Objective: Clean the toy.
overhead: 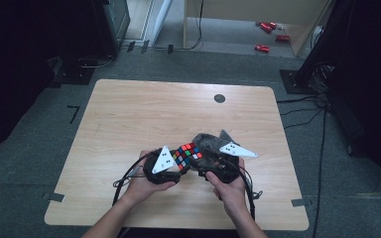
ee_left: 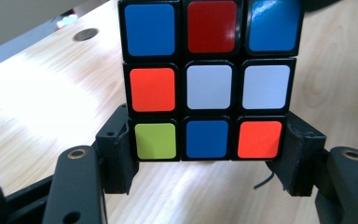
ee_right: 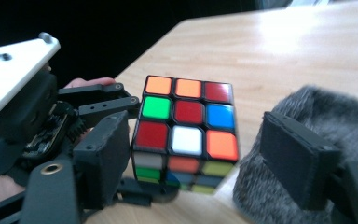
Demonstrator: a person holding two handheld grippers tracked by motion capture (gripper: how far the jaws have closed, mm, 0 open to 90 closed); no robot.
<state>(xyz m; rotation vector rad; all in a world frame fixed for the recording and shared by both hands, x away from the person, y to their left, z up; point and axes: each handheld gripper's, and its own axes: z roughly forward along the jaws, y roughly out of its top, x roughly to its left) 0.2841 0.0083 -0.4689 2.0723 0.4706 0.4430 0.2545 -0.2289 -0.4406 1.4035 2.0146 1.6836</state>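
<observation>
- The left gripper (ee_left: 209, 158) has the cube (ee_left: 209, 79) clamped by its bottom layer, just above the table (overhead: 129, 124).
- The right gripper (ee_right: 191, 163) stands open; the cube sits between its jaws, nearer the left one, untouched.
- Grey fur (ee_right: 326, 116) lies just right of the cube.

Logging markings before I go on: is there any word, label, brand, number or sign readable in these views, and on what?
None: no readable text anywhere.
Rubik's cube: plain colour stickers, no logo or lettering.
Grey three-cornered plates on the left gripper and the right gripper: dark dots only, no characters.
Red items on the floor beyond the table: too small and blurred to read.
</observation>
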